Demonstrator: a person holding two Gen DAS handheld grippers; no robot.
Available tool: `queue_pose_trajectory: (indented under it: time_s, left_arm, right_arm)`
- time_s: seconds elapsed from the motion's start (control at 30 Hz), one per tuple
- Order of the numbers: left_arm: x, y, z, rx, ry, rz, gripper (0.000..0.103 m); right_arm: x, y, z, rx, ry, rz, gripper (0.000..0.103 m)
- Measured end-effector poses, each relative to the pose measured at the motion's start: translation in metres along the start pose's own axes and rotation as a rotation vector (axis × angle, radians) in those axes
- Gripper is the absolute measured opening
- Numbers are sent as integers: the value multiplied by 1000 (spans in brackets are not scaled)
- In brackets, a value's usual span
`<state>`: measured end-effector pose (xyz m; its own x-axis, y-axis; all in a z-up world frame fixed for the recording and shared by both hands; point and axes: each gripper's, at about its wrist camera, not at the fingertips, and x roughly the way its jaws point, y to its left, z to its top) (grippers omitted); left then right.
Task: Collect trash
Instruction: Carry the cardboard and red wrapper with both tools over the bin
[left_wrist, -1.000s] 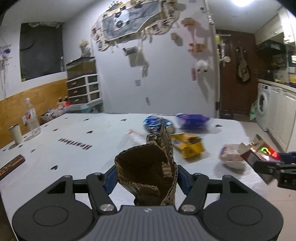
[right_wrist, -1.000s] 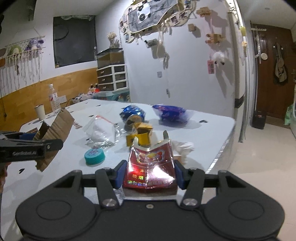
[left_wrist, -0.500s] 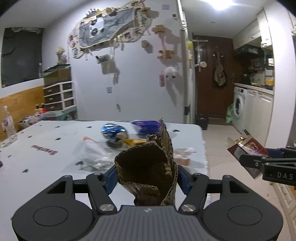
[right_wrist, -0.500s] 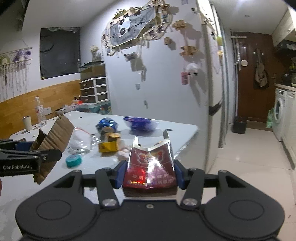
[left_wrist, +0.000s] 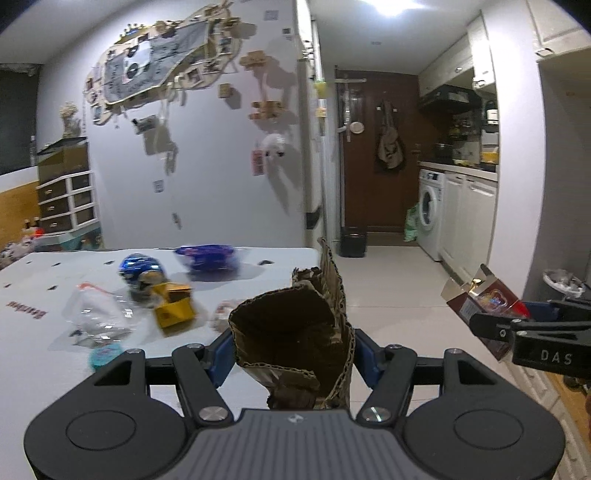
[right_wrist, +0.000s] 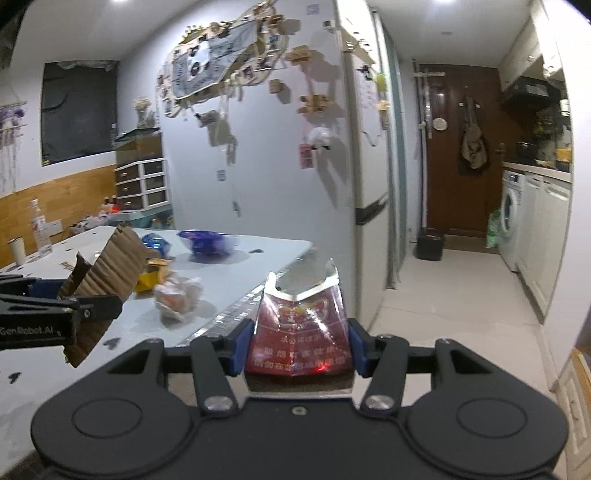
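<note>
Beyond the counter's (left_wrist: 258, 369) right edge, left gripper (left_wrist: 293, 350) pinches crumpled cardboard (left_wrist: 295, 332), right gripper (right_wrist: 297, 343) a red cigarette pack (right_wrist: 299, 332); both grips should hold firm until over a bin.

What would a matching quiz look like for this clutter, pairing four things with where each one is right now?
Things:
1. torn cardboard
2. red packet
3. yellow box
4. washing machine

Places:
A. lying on the white table
B. pinched in the right claw
C. standing against the far kitchen wall
D. pinched in the left claw

Pairs: 1-D, 2-B, 3-A, 4-C
</note>
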<state>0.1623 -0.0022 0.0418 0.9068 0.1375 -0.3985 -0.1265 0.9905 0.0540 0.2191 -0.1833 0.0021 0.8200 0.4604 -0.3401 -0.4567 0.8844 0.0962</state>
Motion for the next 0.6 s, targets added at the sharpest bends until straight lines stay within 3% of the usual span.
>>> queue_pose_trajectory:
  time_s: [0.4,0.6]
  left_arm:
    - [37,-79,-9,31,42,-121,65]
    - [77,-104,-27,39,117,-152,65]
  right_arm:
    - [-14,-68,-21,78,17,-82,54]
    - [2,-101,-45,115,98,-99,54]
